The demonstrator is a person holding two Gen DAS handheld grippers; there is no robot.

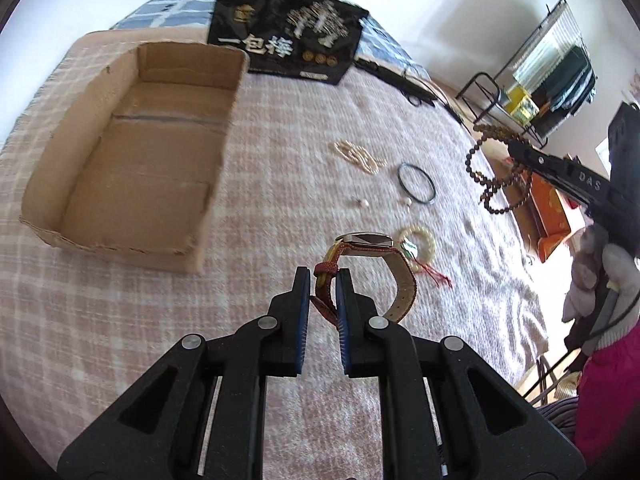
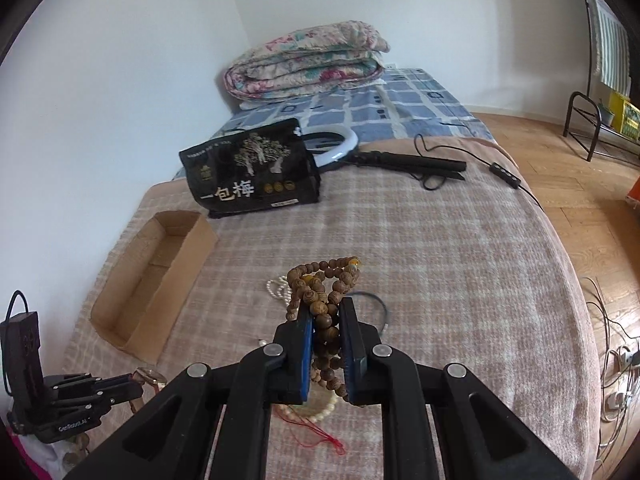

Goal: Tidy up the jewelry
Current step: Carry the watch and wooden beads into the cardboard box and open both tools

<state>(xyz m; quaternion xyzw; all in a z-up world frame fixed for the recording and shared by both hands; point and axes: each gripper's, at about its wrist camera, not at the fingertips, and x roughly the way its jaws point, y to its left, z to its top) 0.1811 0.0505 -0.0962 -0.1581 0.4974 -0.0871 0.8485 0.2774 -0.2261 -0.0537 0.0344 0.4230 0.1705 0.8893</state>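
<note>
My left gripper (image 1: 323, 276) is shut on the red strap of a wristwatch (image 1: 366, 240) and holds it above the pink checked blanket. My right gripper (image 2: 326, 312) is shut on a string of brown wooden beads (image 2: 320, 284), which hangs in loops; it also shows in the left wrist view (image 1: 492, 168). An open cardboard box (image 1: 132, 152) lies to the left, seen too in the right wrist view (image 2: 160, 276). On the blanket lie a pearl strand (image 1: 356, 156), a black ring band (image 1: 416, 182), two loose pearls (image 1: 364, 202) and a cream bead bracelet (image 1: 418, 240) with red thread.
A black printed bag (image 2: 252, 172) stands behind the box. A ring light with folded black stand (image 2: 400, 160) and cable lies at the back right. A folded floral quilt (image 2: 304, 64) sits at the bed's head. The bed edge and wooden floor (image 2: 580, 184) are to the right.
</note>
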